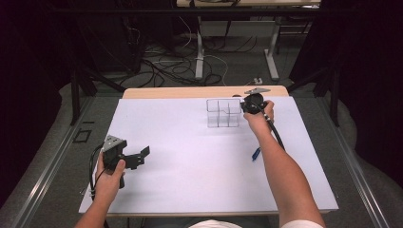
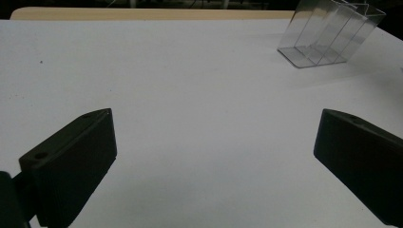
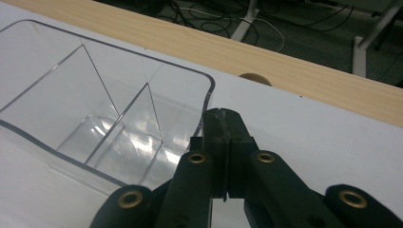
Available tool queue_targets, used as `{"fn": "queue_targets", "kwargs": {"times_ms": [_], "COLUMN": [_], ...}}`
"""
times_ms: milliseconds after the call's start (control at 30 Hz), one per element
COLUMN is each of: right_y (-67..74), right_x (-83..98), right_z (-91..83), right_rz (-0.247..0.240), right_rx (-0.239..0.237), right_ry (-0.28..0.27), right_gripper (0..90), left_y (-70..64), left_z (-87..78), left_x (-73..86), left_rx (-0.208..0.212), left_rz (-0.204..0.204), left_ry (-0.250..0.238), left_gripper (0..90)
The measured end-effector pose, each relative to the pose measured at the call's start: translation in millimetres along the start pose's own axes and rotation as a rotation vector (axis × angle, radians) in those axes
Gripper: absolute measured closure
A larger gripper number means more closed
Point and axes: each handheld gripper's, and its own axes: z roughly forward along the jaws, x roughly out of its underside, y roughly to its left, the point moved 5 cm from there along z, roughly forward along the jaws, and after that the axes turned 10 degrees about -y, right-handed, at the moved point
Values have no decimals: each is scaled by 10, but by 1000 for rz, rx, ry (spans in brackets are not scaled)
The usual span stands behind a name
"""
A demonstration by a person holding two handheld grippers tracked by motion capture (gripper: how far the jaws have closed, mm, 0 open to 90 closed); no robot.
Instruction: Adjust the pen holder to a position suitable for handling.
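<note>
A clear plastic box (image 1: pixel 222 113) with several compartments stands at the far middle of the white table top (image 1: pixel 190 161). My right gripper (image 1: pixel 247 105) is at the box's right wall. In the right gripper view its jaws (image 3: pixel 222 114) are pressed together, with the tips right against the rim of that box (image 3: pixel 95 104) wall, just outside it. Nothing shows between the pads. My left gripper (image 1: pixel 141 157) rests low at the near left with its jaws wide apart and nothing between them (image 2: pixel 214 152). In that view the box (image 2: pixel 328 33) stands far off at the upper right.
A small blue object (image 1: pixel 255 153) lies on the table beside my right forearm. A bare wooden strip (image 1: pixel 190 91) runs along the table's far edge, and it has a round hole (image 3: pixel 254 79) near the box. Cables and table legs lie on the floor beyond.
</note>
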Motion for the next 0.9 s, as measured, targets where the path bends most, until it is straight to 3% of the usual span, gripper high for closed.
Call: {"fn": "queue_targets", "kwargs": {"times_ms": [367, 900], "right_y": [-5, 68], "right_x": [27, 53], "right_z": [33, 59], "right_rz": [-15, 2], "right_rx": [3, -3], "right_ry": [5, 8], "right_gripper": [900, 900], "left_y": [7, 6], "left_z": [-2, 2], "left_x": [3, 4], "left_rx": [0, 0], "left_rz": [1, 0], "left_ry": [2, 3], "left_gripper": [4, 4]}}
